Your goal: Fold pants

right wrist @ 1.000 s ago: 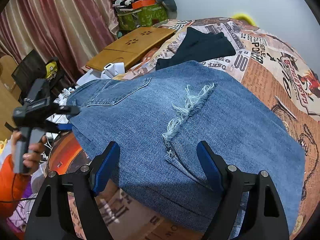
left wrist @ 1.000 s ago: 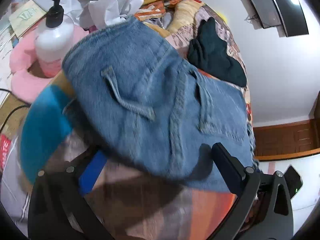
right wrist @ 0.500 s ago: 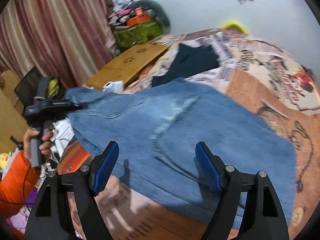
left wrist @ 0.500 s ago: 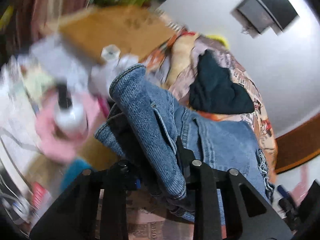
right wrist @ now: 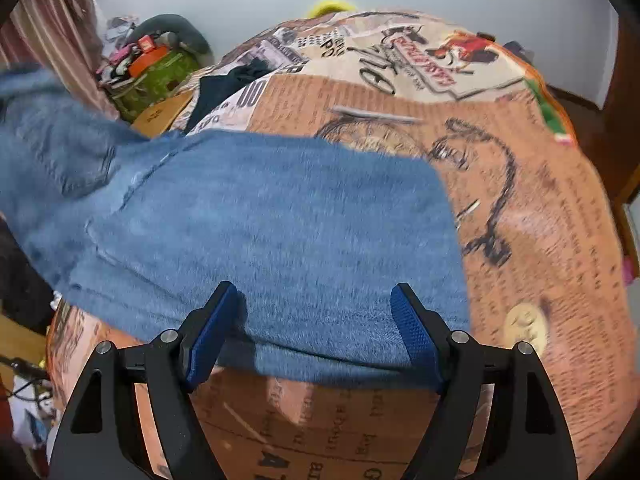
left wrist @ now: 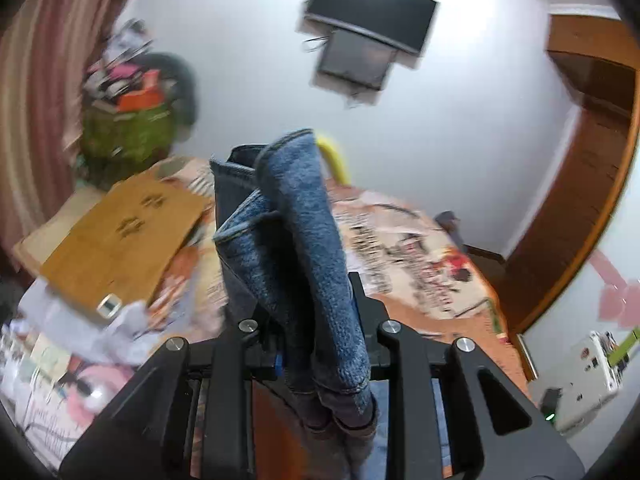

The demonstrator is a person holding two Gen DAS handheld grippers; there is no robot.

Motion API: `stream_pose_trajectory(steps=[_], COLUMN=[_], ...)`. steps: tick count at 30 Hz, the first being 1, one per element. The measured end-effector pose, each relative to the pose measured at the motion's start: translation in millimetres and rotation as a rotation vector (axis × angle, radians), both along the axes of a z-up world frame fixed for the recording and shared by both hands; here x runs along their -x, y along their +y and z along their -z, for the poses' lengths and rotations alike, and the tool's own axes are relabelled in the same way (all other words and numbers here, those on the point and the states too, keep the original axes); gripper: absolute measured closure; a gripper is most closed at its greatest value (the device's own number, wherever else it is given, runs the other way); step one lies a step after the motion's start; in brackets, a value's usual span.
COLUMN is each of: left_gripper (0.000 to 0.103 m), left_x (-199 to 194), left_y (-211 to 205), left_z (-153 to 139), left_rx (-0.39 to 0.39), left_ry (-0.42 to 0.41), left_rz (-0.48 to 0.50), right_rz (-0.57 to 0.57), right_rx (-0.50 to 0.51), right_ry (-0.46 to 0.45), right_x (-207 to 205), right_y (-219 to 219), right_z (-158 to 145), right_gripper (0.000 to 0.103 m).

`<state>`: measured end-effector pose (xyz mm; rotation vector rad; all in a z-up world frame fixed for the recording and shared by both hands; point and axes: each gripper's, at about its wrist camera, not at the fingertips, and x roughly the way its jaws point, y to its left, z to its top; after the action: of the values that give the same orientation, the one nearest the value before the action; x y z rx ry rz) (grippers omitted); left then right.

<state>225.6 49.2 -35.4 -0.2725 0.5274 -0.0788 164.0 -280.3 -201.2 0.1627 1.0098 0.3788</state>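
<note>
The blue denim pants (right wrist: 256,216) lie across the printed bedspread (right wrist: 520,208), their near edge under my right gripper (right wrist: 316,328). That gripper is open, its blue pads either side of the denim edge, holding nothing. My left gripper (left wrist: 308,320) is shut on the waistband end of the pants (left wrist: 304,240) and holds it raised; the denim stands bunched upright between the jaws. In the right wrist view the lifted end (right wrist: 48,128) rises at the far left. The left gripper itself is hidden there.
A dark garment (right wrist: 228,84) lies on the bed's far side. A wooden lap table (left wrist: 120,236) and paper clutter (left wrist: 72,320) sit left of the bed. A green box with clutter (left wrist: 128,128) stands by the curtain. A TV (left wrist: 372,28) hangs on the wall.
My left gripper closed on the waistband end and lifted it, tilting up toward the wall. The right gripper stayed open and shifted right along the denim's near edge.
</note>
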Motion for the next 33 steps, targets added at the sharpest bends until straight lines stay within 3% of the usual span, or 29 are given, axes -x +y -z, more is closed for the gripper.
stream_pose_trajectory(steps=[4, 8, 14, 24, 27, 29, 33], left_gripper=[0.079, 0.079, 0.079, 0.075, 0.065, 0.042, 0.022], left_x=[-18, -33, -54, -61, -62, -62, -50], left_y=[-62, -117, -189, -263, -277, -278, -271], left_z=[-17, -15, 11, 63, 71, 71, 53], left_rx=[-0.026, -0.058, -0.030, -0.102, -0.093, -0.072, -0.110], left_ry=[-0.016, -0.003, 0.076, 0.270, 0.351, 0.364, 0.251], left_rz=[0.095, 0.179, 0.324, 0.484, 0.523, 0.544, 0.510], right_rz=[-0.016, -0.032, -0.031, -0.028, -0.018, -0.013, -0.006], right_rx=[-0.031, -0.067, -0.106, -0.138, -0.148, -0.155, -0.158], right_ry=[0.002, 0.003, 0.012, 0.008, 0.004, -0.001, 0.014], right_x=[2, 2, 0, 7, 8, 13, 21], right_y=[-2, -8, -11, -17, -18, -20, -28], right_z=[1, 6, 8, 4, 2, 0, 0], right_gripper=[0.027, 0.027, 0.026, 0.026, 0.026, 0.026, 0.027])
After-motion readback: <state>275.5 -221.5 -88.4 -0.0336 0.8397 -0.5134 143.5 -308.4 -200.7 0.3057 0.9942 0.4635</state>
